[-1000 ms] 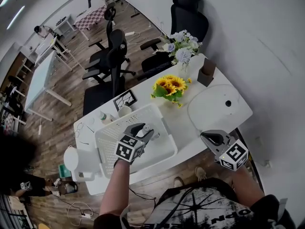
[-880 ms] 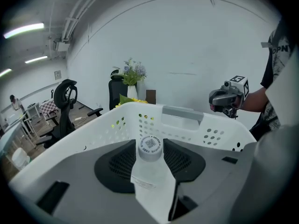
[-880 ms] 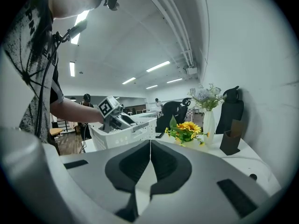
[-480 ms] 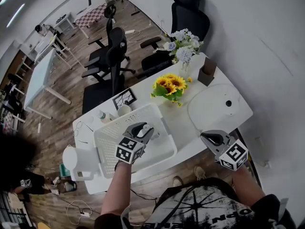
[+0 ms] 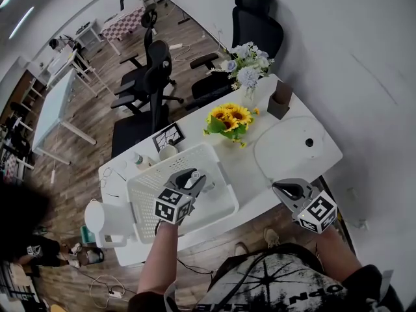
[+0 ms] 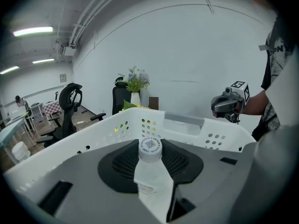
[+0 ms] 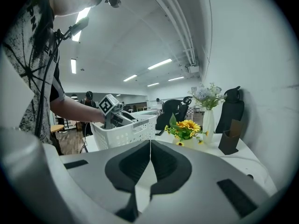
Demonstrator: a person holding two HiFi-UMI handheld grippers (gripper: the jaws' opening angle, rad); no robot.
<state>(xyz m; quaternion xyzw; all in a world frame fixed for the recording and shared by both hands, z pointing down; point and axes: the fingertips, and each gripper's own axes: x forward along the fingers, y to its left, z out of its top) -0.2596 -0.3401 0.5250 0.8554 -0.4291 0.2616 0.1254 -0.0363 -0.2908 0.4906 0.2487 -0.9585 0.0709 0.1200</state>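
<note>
My left gripper (image 5: 189, 179) is shut on a clear plastic bottle (image 6: 149, 149) with a white cap, held above the inside of a white perforated basket (image 5: 170, 156). In the left gripper view, the basket's far wall (image 6: 183, 125) rises just beyond the cap. My right gripper (image 5: 285, 190) hovers off the table's front edge, right of the basket. Its jaws are shut with nothing between them (image 7: 150, 164). From the right gripper view, the left gripper (image 7: 120, 119) shows over the basket (image 7: 125, 135).
On the white table (image 5: 260, 174) stand sunflowers (image 5: 229, 117), a vase of pale flowers (image 5: 247, 70), a brown holder (image 5: 280, 100) and a round white mat (image 5: 291, 147). A white jug (image 5: 104, 223) stands at the left end. Black office chairs (image 5: 153, 77) stand behind.
The left gripper with the bottle has drifted a little to the left over the basket. The right gripper has hardly moved.
</note>
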